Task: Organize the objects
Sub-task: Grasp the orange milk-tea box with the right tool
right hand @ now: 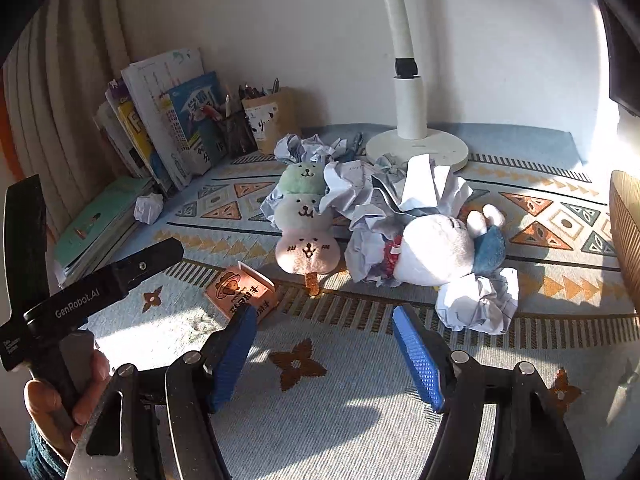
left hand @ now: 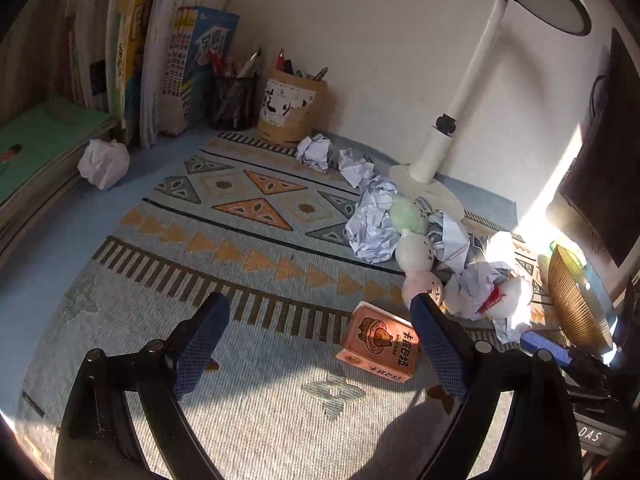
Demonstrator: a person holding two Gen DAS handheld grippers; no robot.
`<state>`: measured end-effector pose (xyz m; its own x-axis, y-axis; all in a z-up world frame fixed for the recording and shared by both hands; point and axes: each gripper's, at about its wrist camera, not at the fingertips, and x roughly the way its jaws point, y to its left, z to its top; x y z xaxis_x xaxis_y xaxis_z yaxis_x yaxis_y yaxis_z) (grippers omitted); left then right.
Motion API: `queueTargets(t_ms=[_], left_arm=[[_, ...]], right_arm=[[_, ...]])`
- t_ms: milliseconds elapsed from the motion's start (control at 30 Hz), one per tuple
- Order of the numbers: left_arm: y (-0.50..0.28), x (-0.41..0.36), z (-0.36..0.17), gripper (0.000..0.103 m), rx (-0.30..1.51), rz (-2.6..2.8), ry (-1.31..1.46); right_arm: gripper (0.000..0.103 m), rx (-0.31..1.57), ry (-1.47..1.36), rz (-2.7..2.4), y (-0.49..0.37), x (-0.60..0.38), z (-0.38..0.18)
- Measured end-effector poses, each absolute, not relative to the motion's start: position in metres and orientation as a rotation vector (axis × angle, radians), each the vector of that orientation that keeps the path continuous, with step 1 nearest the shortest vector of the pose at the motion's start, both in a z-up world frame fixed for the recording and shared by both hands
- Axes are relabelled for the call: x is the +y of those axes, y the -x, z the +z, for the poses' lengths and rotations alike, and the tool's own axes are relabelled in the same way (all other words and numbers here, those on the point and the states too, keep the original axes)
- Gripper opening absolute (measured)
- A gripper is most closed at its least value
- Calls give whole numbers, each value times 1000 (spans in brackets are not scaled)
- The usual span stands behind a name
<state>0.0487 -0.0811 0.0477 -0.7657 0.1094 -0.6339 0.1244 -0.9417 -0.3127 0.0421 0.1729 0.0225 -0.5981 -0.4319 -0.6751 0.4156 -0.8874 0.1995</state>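
**Mia:** What is on the table right now?

**Ben:** Start at the left edge. Books stand in the back left corner, with two pen cups beside them. One paper ball sits alone near the flat books. Then comes a little orange box near the front, and just past it a stick of three soft bunny faces. Next is a heap of crumpled paper in the middle, touching a white plush toy. The lamp stands behind the heap, by the back edge.

**Mia:** Are the claws holding anything?

**Ben:** No. The left gripper is spread wide and empty, and the orange box lies between its fingers, close to the right one. The right gripper is spread wide too, over bare mat at the front.

**Mia:** So how far is the tidying?

**Ben:** I think it has hardly begun. Everything looks messy.

**Mia:** What comes next?

**Ben:** Maybe the left claw goes down and pinches the box. It lies flat, so the fingers must go low on both sides. The paper balls are squishy, so a soft squeeze should do.
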Motion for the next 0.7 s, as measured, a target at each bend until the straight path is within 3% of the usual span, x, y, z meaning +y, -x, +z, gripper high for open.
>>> queueTargets(t_ms=[100,167,333,633,700], left_arm=[[-38,-146,51,92,655,-2746,-1083],[-26,-186,46,91,649,-2655,-1096],[11,-257,15,91,701,-2544,-1204],[72,-274,7,92,568,-2474,-1235],[81,-268,7,89,530,-2455,-1241]], right_arm=[[71,-18,-1038,-2404,-38,150,32],[83,-17,-1065,-2355,-33,134,30],[84,147,-1158,-2261,-18,86,1],[84,331,-1207,-2199,-1,58,-25],[84,364,-1197,-2214,0,55,-26]])
